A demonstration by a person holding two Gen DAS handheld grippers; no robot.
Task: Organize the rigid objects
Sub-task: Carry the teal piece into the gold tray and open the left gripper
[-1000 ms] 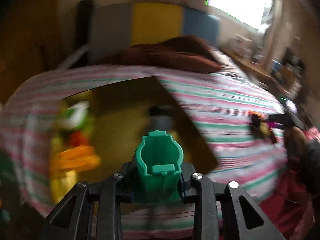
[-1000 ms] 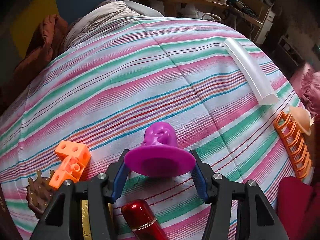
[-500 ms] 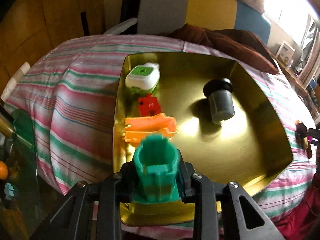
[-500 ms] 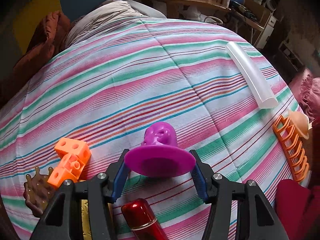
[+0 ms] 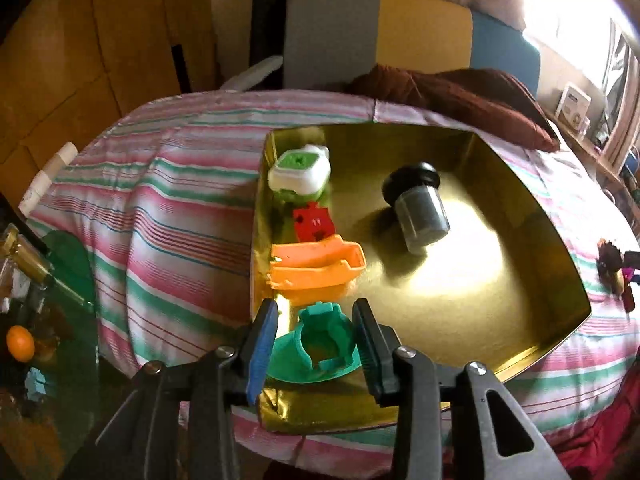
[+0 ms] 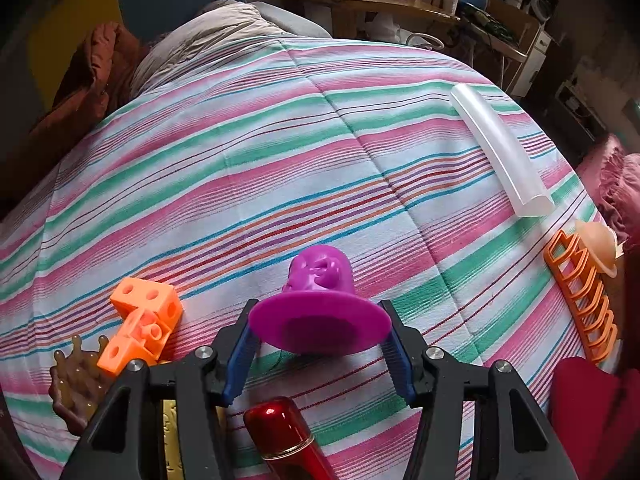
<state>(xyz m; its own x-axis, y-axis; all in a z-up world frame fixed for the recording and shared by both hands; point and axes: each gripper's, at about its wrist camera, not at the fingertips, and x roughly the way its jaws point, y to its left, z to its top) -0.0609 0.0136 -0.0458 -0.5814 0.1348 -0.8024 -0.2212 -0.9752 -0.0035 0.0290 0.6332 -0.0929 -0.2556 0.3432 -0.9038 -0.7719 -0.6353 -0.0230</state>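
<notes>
In the left wrist view a gold tray lies on the striped bedspread. My left gripper hovers over the tray's near left corner with its jaws opening. A green flanged toy piece sits tipped between them on the tray floor, and the pads no longer press on it. In the right wrist view my right gripper is shut on the wide flange of a purple flanged toy piece, just above the bedspread.
The tray also holds a white-and-green container, a red block, an orange piece and a dark jar. Near the right gripper lie orange cubes, a brown spiky piece, a red cylinder, a clear tube and an orange rack.
The left gripper swung over the tray and sank toward its near left corner. Its jaws parted, and the green piece dropped and tipped onto the tray. The right gripper has not moved.
</notes>
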